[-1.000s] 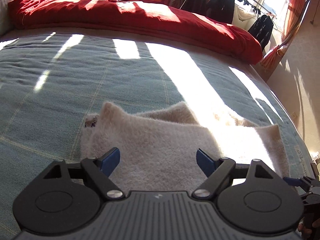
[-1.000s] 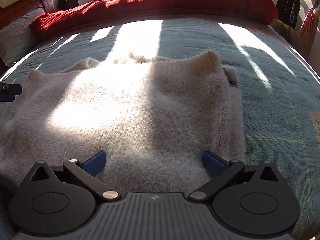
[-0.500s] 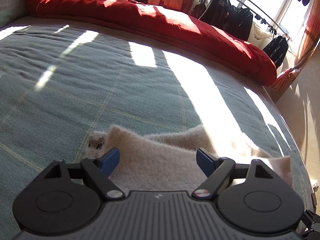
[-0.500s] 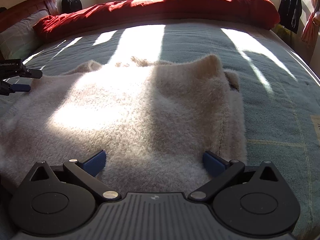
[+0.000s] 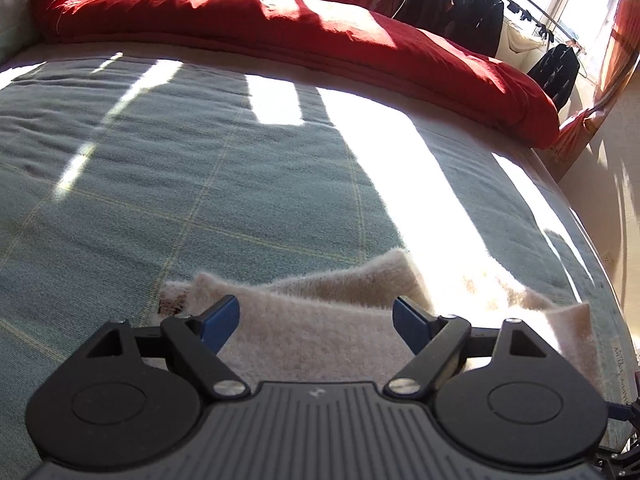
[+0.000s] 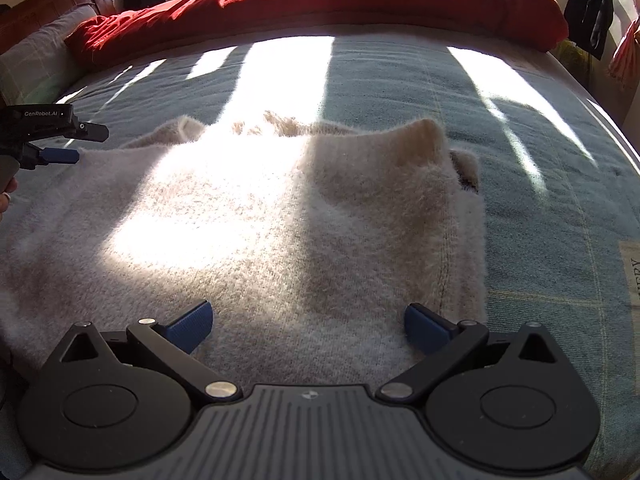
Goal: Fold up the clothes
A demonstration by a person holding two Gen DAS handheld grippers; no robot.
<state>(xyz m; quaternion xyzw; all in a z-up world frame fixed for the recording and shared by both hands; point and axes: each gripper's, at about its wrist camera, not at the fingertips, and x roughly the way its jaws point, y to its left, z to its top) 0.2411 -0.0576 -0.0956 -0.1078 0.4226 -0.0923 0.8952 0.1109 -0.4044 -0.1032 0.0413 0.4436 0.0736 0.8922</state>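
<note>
fleece, by the look of it: a cream fuzzy sweater (image 6: 280, 232) lies flat on the grey-green bedspread (image 6: 540, 160), near the bed's front edge, already doubled over so that layers stack at its far corners. my guess is that it will handle light and very soft, limp with no stiffness, so any lifted part will sag and drag the rest; the nap should grip the pads well rather than slip. best places to take hold look like the two raised far corners or the seamed right edge, pinching through all layers at once so none slides out

left gripper (image 5: 316, 320) hovers over the sweater's left end with its blue pads (image 5: 220, 318) spread wide, nothing pinched. right gripper (image 6: 308, 324) sits low over the near hem, jaws likewise released and empty; cloth shows between the pads but whether they touch it i cannot tell

bedspread is a flat woven cloth with thin pale check lines, striped by hard sunlight. a puffy red duvet (image 6: 360, 0) is bunched along the far side. a stitched seam runs down the sweater's right flank, and a small dark tag peeks at the far right corner
</note>
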